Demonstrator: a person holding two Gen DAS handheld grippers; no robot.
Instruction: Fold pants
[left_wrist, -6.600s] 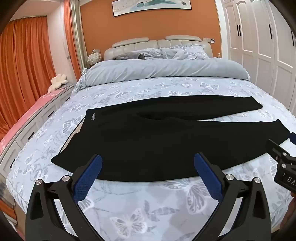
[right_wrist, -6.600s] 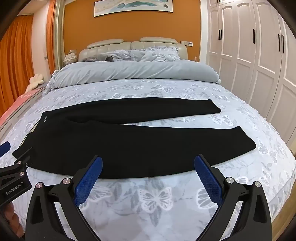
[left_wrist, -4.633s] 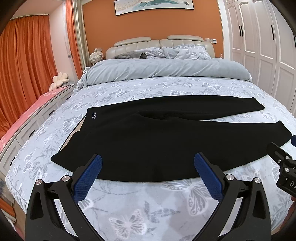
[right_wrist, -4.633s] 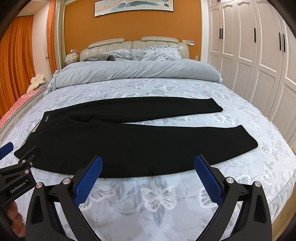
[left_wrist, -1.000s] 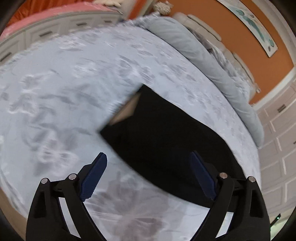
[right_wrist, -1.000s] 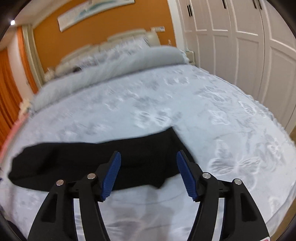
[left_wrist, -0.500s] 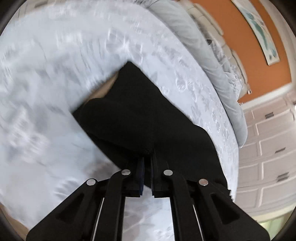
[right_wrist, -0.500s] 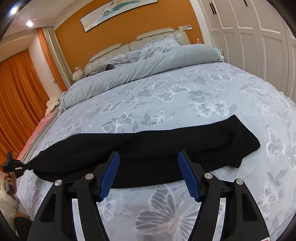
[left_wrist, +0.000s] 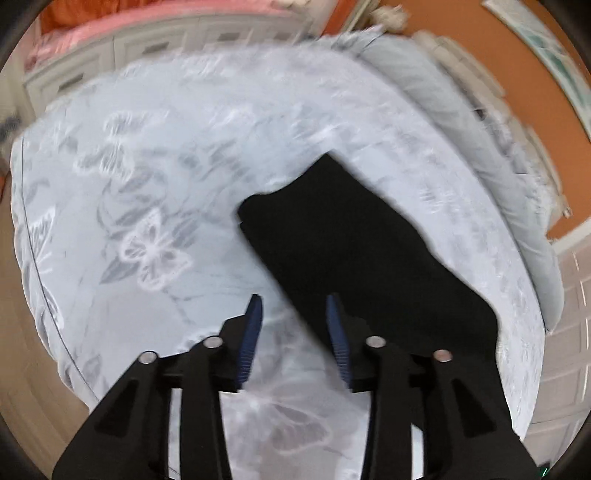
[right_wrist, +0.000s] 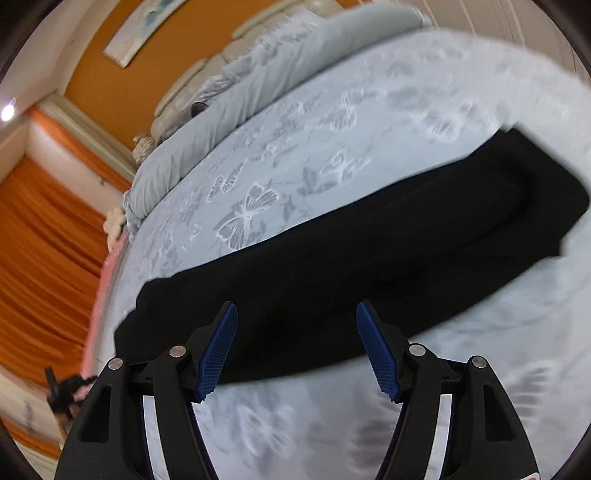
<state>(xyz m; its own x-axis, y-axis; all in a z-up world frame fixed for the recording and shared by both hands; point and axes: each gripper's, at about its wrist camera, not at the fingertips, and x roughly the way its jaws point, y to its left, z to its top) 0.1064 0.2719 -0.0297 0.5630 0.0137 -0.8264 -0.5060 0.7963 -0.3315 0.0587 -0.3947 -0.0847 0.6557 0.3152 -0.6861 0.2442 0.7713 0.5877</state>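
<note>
Garment: black knit pants (right_wrist: 369, 243) lie in a long strip across the pale butterfly-print bedspread (right_wrist: 369, 122)
Left gripper (left_wrist: 294, 306): narrow gap, empty, over the pants' edge
Right gripper (right_wrist: 296, 312): jaws wide, empty, above the pants' near edge

The black fabric pants (right_wrist: 369, 258) are laid lengthwise across the butterfly-printed pale blue bed (right_wrist: 332, 129). Behind them, a grey rolled duvet (right_wrist: 258, 92) is placed before the cream padded headboard (right_wrist: 221, 62). The left tongs (left_wrist: 293, 325) are held over the pants' near edge; the right tongs (right_wrist: 295, 343) are held over their middle.
</note>
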